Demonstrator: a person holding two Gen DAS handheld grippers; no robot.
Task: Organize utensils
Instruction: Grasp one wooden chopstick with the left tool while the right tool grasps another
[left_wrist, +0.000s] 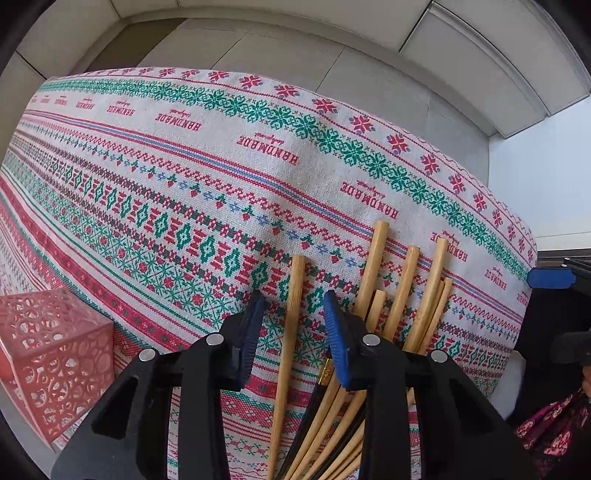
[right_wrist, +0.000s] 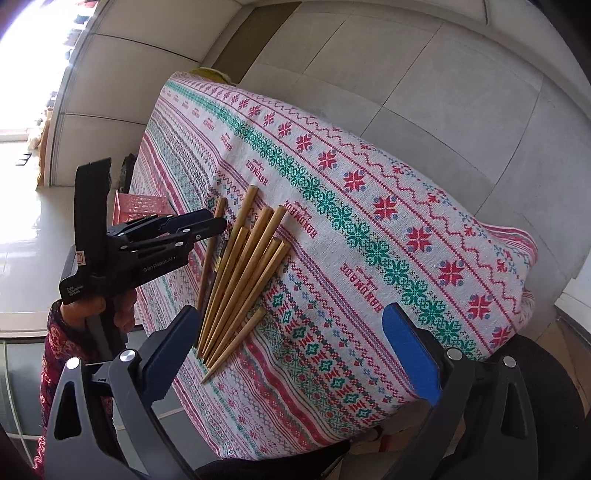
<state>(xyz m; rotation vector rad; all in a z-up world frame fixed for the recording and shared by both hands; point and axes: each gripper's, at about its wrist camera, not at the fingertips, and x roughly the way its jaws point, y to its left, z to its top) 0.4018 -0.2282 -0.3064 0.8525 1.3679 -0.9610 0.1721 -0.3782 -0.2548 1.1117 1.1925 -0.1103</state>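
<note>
Left gripper (left_wrist: 295, 314) pointed nearly straight down at the patterned tablecloth (left_wrist: 166, 177), held by a hand (right_wrist: 110, 306) gripping its black handle from below, patterned sleeve (right_wrist: 55, 347) at the wrist. Jaws were partly closed, straddling one lone wooden chopstick (left_wrist: 291, 314) that lay apart from the main bunch; a gap showed on both sides of the stick, so the blue pads (left_wrist: 338, 332) were not pressing it — nothing grasped. The right-hand finger sat against the edge of the chopstick pile.

Pile of chopsticks (right_wrist: 243, 273) lay fanned on the cloth, thick ends spread toward the table's far side, tips converging toward the near edge. At least one dark stick was mixed in with the wooden ones. One shorter stick (right_wrist: 236, 339) lay at the near side of the fan, angled slightly off.

Right gripper (right_wrist: 291, 354) was tilted down toward the table, hovering near the tips of the fan, jaws spread wide, empty, touching nothing.

Pink perforated holder (left_wrist: 51, 354) stood at the left edge of the table, well apart from the chopsticks, upright; contents could not be told.
</note>
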